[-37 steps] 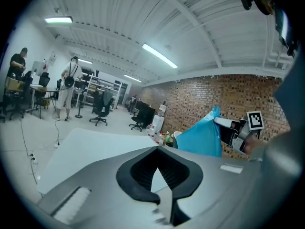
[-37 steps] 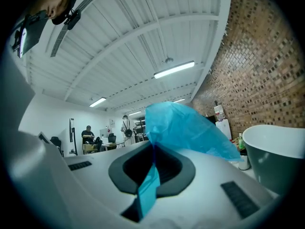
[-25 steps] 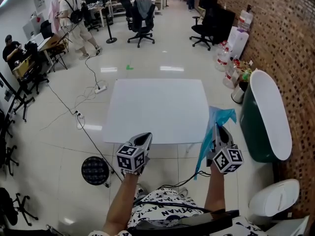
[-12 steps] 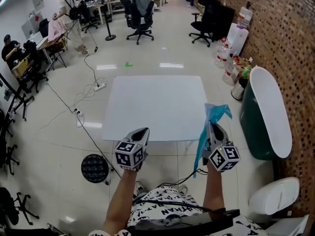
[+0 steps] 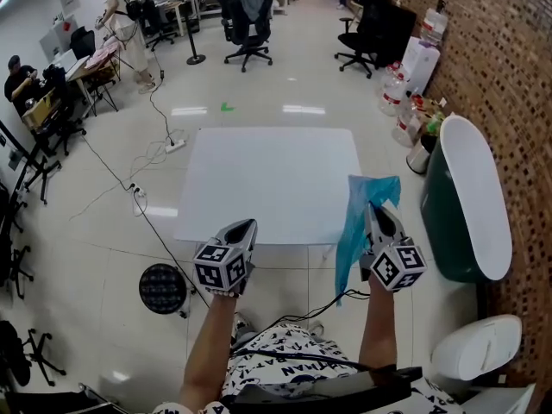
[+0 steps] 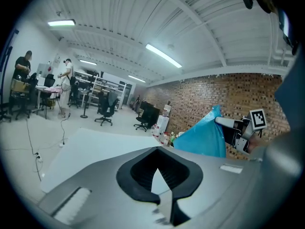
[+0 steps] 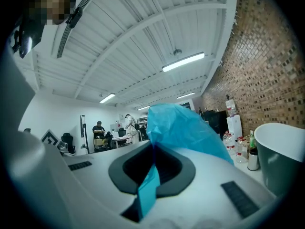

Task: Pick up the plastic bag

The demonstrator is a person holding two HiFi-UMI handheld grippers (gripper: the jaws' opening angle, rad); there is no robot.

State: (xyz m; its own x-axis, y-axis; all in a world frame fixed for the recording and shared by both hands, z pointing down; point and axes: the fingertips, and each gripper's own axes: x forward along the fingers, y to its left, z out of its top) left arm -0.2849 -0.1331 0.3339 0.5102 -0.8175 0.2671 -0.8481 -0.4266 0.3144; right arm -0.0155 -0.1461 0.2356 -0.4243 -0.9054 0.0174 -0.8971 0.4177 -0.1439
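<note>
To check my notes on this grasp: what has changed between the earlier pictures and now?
The loose top of the blue plastic bag, which pointed right, has drawn in leftward over the right claw. A background person walked left toward the desks. Unchanged: right claw shut on the bag, left claw shut and empty, both nearly in place.

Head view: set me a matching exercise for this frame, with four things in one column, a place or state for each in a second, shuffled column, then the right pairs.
Things:
1. plastic bag
2. left gripper
3. table
4. green bin

Places and states:
A. white, ahead of both grippers
B. stands beside the brick wall
C. blue, pinched in the right gripper and hanging down
D. holds nothing

Pairs: 1-C, 2-D, 3-A, 4-B
</note>
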